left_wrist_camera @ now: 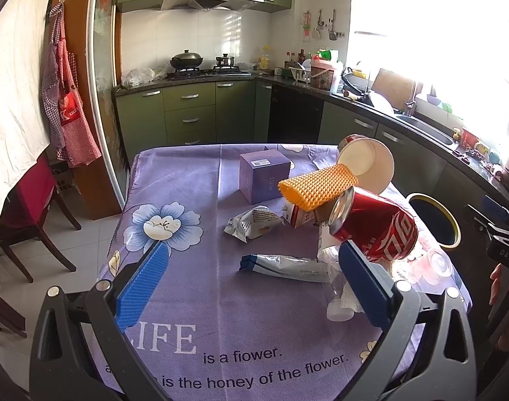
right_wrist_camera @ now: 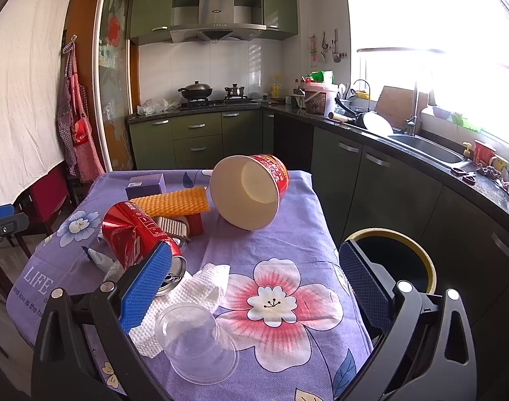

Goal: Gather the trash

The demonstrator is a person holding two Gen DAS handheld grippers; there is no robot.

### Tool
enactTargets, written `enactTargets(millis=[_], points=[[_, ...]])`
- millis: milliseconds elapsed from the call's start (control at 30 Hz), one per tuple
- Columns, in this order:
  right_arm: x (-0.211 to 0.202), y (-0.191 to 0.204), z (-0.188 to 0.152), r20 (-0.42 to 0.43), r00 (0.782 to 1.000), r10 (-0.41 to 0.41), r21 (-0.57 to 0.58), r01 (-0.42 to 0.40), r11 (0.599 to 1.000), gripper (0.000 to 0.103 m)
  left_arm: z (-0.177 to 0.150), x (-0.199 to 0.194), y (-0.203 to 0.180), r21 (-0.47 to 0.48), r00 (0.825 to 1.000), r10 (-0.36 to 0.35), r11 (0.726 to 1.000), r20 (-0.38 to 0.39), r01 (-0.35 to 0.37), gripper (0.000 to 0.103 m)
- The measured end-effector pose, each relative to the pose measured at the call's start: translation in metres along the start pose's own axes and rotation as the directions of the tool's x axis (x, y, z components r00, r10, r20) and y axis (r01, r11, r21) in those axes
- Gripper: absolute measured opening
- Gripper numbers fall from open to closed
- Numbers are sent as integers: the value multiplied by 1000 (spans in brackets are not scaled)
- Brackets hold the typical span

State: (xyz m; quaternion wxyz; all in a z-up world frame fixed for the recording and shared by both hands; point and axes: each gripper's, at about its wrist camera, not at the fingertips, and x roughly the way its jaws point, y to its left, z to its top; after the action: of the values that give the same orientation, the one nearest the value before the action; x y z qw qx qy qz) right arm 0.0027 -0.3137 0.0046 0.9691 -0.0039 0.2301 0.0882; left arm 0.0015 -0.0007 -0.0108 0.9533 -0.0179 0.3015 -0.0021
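Trash lies on a purple flowered tablecloth [left_wrist_camera: 187, 300]: a dented red cola can [left_wrist_camera: 374, 227], also in the right wrist view [right_wrist_camera: 134, 234], a tipped red paper cup [right_wrist_camera: 251, 193], an orange mesh sleeve [left_wrist_camera: 314, 183], a crumpled wrapper [left_wrist_camera: 251, 224], a flat tube pack [left_wrist_camera: 284, 267], white tissue [right_wrist_camera: 204, 287] and a clear plastic cup [right_wrist_camera: 194, 344]. My left gripper [left_wrist_camera: 254, 257] is open and empty, above the table. My right gripper [right_wrist_camera: 254, 260] is open and empty, over the table's right side. A black bin with a yellow rim [right_wrist_camera: 418, 260] stands beside the table, to the right.
A purple box [left_wrist_camera: 264, 177] stands at the table's back. Green kitchen cabinets [right_wrist_camera: 201, 137] and a dark counter with a sink [right_wrist_camera: 428, 150] run behind and along the right. A red chair [left_wrist_camera: 30, 207] stands to the left.
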Motion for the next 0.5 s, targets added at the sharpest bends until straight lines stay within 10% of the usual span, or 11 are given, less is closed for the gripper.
enactTargets(millis=[500], points=[[1, -1, 0, -1, 1000, 2, 1, -2, 1000, 99, 0, 1, 0, 1, 1000, -1, 1000, -3, 1, 97]])
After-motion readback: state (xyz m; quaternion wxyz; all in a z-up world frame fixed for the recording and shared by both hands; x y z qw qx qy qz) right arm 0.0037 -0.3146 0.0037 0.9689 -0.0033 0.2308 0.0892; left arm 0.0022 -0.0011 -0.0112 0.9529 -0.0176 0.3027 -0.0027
